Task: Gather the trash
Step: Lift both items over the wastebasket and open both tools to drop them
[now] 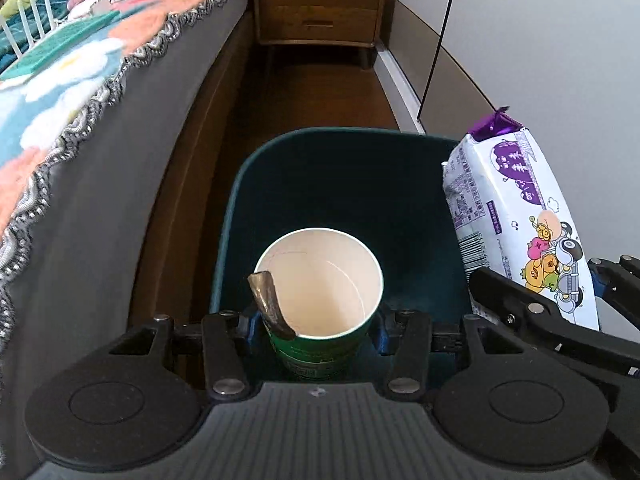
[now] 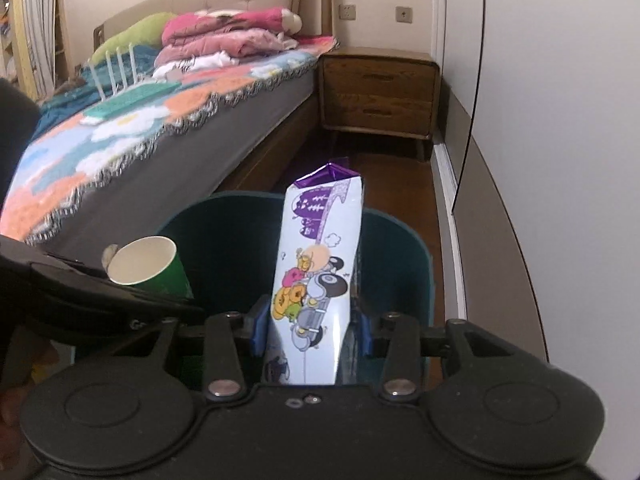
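My left gripper is shut on a green paper cup with a white inside; a brown scrap hangs over the cup's rim. The cup hangs over the open mouth of a dark teal bin on the floor. My right gripper is shut on a white and purple snack wrapper printed with cartoon figures, held upright above the same bin. The wrapper shows at the right of the left wrist view, and the cup at the left of the right wrist view.
A bed with a flowered blanket and folded pink bedding runs along the left of the bin. A wooden nightstand stands beyond it. White wardrobe doors line the right side of the narrow wooden floor strip.
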`<state>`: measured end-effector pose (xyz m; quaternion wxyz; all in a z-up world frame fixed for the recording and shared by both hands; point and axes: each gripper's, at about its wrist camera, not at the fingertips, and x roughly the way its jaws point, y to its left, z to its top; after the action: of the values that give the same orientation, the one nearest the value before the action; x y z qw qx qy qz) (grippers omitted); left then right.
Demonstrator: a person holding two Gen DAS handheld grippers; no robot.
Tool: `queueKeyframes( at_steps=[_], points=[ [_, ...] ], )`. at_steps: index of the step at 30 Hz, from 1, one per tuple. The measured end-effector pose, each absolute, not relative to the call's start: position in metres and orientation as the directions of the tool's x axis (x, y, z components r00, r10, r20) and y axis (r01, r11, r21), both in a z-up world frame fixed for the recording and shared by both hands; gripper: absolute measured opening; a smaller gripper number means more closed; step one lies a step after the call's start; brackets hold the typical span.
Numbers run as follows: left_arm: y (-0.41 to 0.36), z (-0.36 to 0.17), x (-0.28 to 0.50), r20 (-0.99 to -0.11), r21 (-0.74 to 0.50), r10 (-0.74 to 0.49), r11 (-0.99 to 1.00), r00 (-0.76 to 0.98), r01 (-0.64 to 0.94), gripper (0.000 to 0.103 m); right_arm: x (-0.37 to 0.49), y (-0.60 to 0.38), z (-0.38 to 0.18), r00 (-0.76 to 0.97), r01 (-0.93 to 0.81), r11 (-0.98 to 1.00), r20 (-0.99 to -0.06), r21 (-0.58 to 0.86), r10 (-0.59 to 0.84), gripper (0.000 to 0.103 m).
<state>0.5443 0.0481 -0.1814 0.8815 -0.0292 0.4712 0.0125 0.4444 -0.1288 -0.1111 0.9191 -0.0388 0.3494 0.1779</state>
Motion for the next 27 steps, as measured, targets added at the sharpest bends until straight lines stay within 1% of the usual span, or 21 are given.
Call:
queueKeyframes(
  at_steps=[3, 7, 9, 11, 13, 15, 16, 19, 23, 27],
  points=[
    [0.040, -0.185, 0.545, -0.822, 0.002, 0.013, 1.000, 0.569, -0.019, 0.049, 0.449, -0.133, -0.117, 0.677, -0.332, 0.940, -0.676, 0.071, 0.290, 0.042],
    [0.033, -0.188, 0.542, -0.816, 0.020, 0.022, 1.000, 0.578, -0.009, 0.050, 0.447, -0.141, -0.119, 0.680, -0.313, 0.947, -0.681, 0.068, 0.273, 0.052],
    [0.032, -0.187, 0.540, -0.815, 0.016, 0.023, 1.000, 0.579, -0.017, 0.051, 0.444, -0.143, -0.116, 0.686, -0.310, 0.949, -0.677, 0.058, 0.266, 0.055],
    [0.031, -0.184, 0.538, -0.813, 0.001, 0.011, 1.000, 0.582, -0.018, 0.057, 0.441, -0.147, -0.113, 0.687, -0.308, 0.949, -0.676, 0.062, 0.267, 0.055],
    [0.032, -0.178, 0.534, -0.804, 0.004, 0.017, 1.000, 0.595, -0.023, 0.069, 0.438, -0.151, -0.108, 0.688, -0.300, 0.951, -0.675, 0.070, 0.266, 0.059],
    [0.031, -0.170, 0.528, -0.790, 0.009, 0.022, 1.000, 0.613, -0.024, 0.071, 0.432, -0.155, -0.101, 0.691, -0.296, 0.952, -0.669, 0.081, 0.272, 0.061],
    [0.031, -0.166, 0.525, -0.786, 0.009, 0.021, 1.000, 0.618, -0.024, 0.071, 0.429, -0.157, -0.097, 0.694, -0.292, 0.953, -0.666, 0.084, 0.272, 0.064],
    [0.031, -0.151, 0.513, -0.785, -0.005, 0.007, 1.000, 0.619, -0.018, 0.071, 0.418, -0.160, -0.083, 0.700, -0.288, 0.954, -0.662, 0.080, 0.267, 0.065],
    [0.028, -0.129, 0.491, -0.774, 0.007, 0.010, 1.000, 0.633, -0.007, 0.071, 0.400, -0.164, -0.063, 0.705, -0.290, 0.953, -0.653, 0.089, 0.276, 0.069],
    [0.026, -0.105, 0.463, -0.765, 0.018, 0.014, 1.000, 0.644, -0.001, 0.071, 0.376, -0.167, -0.041, 0.709, -0.287, 0.953, -0.648, 0.095, 0.278, 0.070]
  ],
)
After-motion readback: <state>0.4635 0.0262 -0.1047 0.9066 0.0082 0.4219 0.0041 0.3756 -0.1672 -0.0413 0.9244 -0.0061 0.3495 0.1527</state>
